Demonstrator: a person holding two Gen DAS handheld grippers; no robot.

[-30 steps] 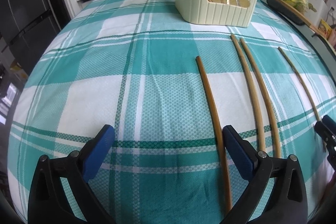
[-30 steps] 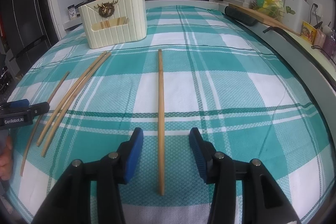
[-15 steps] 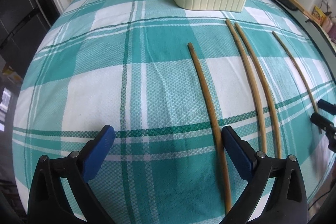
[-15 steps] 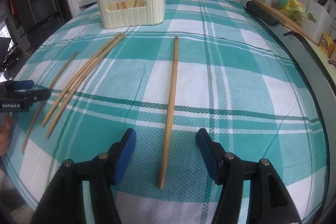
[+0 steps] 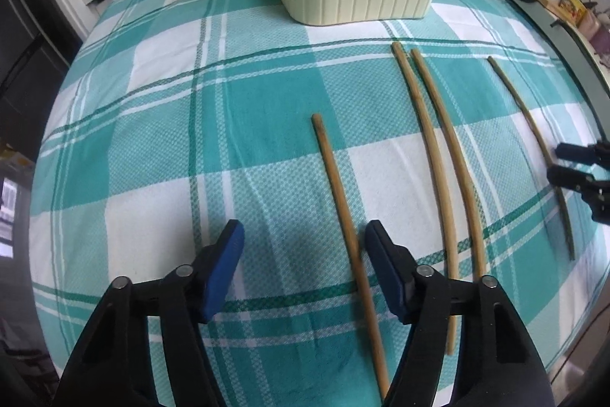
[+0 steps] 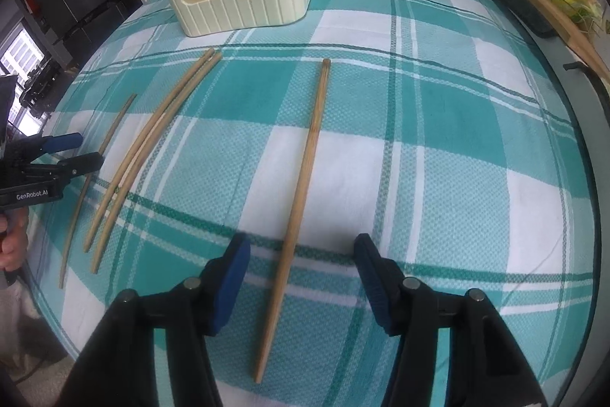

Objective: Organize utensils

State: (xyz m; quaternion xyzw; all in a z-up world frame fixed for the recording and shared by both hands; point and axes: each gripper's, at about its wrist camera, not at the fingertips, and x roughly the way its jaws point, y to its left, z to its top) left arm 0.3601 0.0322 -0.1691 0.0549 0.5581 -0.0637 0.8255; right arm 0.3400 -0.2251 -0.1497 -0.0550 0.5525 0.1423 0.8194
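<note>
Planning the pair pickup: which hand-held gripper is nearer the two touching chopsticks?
Left. The left hand-held gripper sits just beside the chopstick pair; the right hand-held gripper straddles the lone chopstick farther off.

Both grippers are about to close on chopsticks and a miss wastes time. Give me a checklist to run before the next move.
1. Leftmost chopstick between the left gripper fingers: ok. The jaws are closing and the pads are not yet touching, but the stick lies near one finger.
2. Rightmost chopstick between the right gripper fingers: ok. The jaws are closing and the pads are not yet touching.
3. Middle chopstick pair outside both grips: ok.
4. Cream utensil holder upright on the checked cloth: ok.
5. Free room inside the holder: cannot tell.
</note>
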